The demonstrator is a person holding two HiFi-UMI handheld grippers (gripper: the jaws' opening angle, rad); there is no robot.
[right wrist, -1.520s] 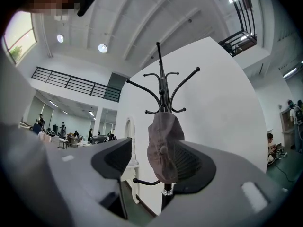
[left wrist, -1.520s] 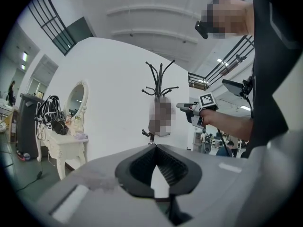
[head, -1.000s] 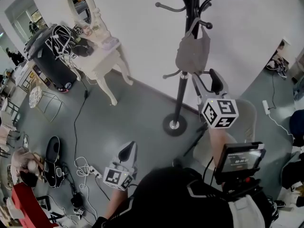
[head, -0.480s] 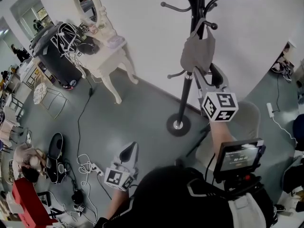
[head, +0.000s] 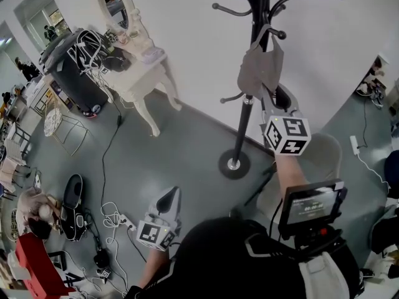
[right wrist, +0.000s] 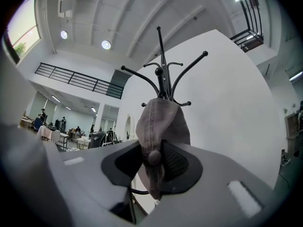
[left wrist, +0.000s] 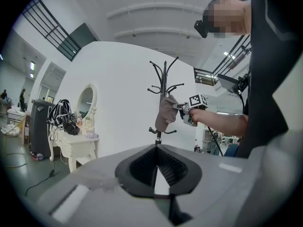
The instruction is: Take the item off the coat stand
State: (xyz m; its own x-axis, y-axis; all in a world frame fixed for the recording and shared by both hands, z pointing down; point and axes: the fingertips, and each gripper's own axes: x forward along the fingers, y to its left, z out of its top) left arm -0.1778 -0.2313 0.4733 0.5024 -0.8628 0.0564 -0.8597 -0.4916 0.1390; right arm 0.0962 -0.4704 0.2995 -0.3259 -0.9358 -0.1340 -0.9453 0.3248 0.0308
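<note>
Nearest the person's body, the left gripper (head: 167, 198) points level, low down, with its jaws pressed together on nothing. Farther out, the raised right gripper (right wrist: 154, 157) has just been closing its jaws and now pinches the grey cap (right wrist: 161, 119) by its crown. The cap hangs on a hook of the black coat stand (head: 244, 126) in front of the white wall, with a white dressing table (head: 140, 73) beyond to the left.

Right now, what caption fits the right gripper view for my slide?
Right gripper, its jaws just closing, pinches the cap that hangs on the coat stand.
</note>
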